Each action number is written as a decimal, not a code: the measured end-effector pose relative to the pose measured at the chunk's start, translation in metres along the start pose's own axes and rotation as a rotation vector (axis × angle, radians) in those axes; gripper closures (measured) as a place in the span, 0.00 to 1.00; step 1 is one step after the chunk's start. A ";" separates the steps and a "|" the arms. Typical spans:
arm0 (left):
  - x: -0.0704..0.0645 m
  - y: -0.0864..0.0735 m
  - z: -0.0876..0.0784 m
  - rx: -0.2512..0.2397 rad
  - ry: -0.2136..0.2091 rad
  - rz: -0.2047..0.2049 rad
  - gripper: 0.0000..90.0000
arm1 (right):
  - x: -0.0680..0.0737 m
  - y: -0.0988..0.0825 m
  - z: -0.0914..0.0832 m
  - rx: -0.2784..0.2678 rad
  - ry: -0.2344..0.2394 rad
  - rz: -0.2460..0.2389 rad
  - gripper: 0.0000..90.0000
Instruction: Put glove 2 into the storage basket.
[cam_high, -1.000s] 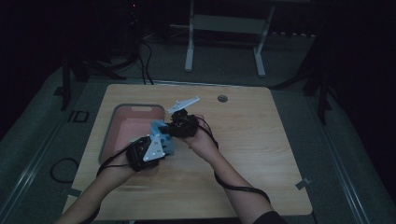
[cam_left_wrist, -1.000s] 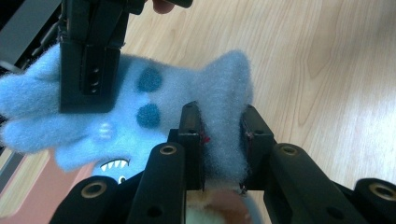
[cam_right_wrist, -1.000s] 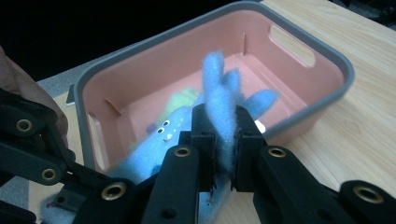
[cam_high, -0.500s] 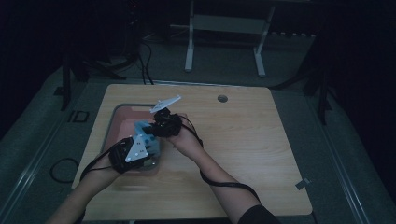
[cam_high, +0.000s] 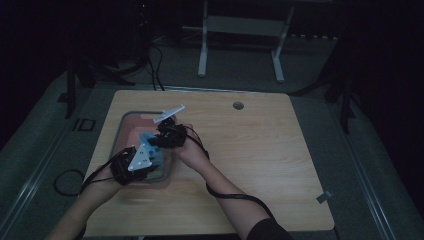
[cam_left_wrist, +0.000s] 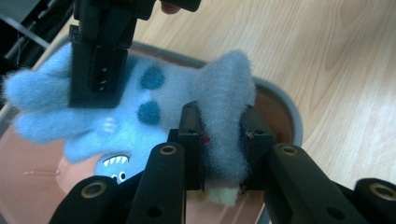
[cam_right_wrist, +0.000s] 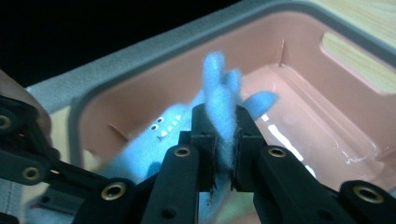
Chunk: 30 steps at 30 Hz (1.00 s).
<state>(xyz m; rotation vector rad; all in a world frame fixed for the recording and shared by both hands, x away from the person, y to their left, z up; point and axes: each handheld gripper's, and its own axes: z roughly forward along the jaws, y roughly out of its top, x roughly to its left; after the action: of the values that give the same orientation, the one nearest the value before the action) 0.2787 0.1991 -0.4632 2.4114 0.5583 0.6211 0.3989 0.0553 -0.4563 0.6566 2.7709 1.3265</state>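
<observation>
Toy: a fuzzy blue plush (cam_left_wrist: 135, 107) with dark spots and a toothy grin, held over the pink tray (cam_right_wrist: 336, 116), pinched at 2 ends.
Left gripper (cam_left_wrist: 219, 135): jaws clamped on the pale fuzzy end of the plush.
Right gripper (cam_right_wrist: 223, 135): jaws squeezed on a blue limb of the plush.
Tray: sits on the wooden table (cam_high: 260, 150), towards its left side.
Hands: both close together above the tray.

Fluffy blue toy (cam_left_wrist: 140, 116) with dark spots and small white teeth, pinched at one fuzzy end by left gripper (cam_left_wrist: 223, 135), other end held by right gripper (cam_left_wrist: 100, 51), over pink tray (cam_left_wrist: 280, 105) with grey rim, on wooden table (cam_left_wrist: 327, 46)
</observation>
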 end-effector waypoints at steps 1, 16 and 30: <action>0.001 -0.002 0.003 0.005 -0.004 -0.006 0.83 | -0.001 -0.001 0.003 0.007 0.000 0.004 0.92; 0.013 -0.019 0.032 0.092 -0.066 -0.061 0.83 | -0.010 -0.013 0.034 0.076 -0.036 0.022 0.91; 0.017 -0.017 0.038 0.131 -0.105 -0.087 0.77 | -0.016 -0.013 0.026 0.058 -0.047 0.034 0.58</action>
<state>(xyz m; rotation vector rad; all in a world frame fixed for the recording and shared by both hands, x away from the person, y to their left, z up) 0.3084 0.2040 -0.4962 2.5095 0.6745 0.4307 0.4136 0.0615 -0.4851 0.7314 2.7823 1.2235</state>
